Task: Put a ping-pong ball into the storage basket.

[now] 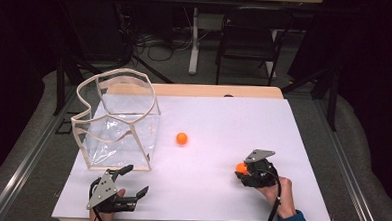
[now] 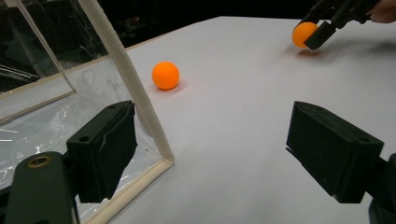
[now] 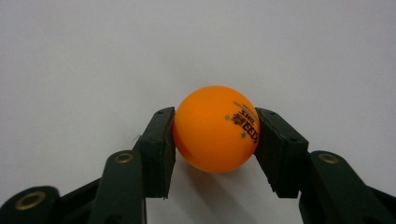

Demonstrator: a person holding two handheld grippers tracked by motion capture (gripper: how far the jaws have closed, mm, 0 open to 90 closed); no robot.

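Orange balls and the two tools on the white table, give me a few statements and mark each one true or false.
1. The right tool is shut on an orange ball. True.
2. The left tool grips the second ball. False: it is open, and that ball lies loose on the table.
3. The clear container holds a ball. False: no ball is inside it.
4. The container stands near the left tool. True.

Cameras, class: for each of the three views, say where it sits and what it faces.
High view: above the table, looking forward and down; both hands and grippers show.
Left gripper view: rides the left gripper, facing the clear bag and loose ball.
Right gripper view: rides the right gripper, clamping the held ball.
All share the held ball.
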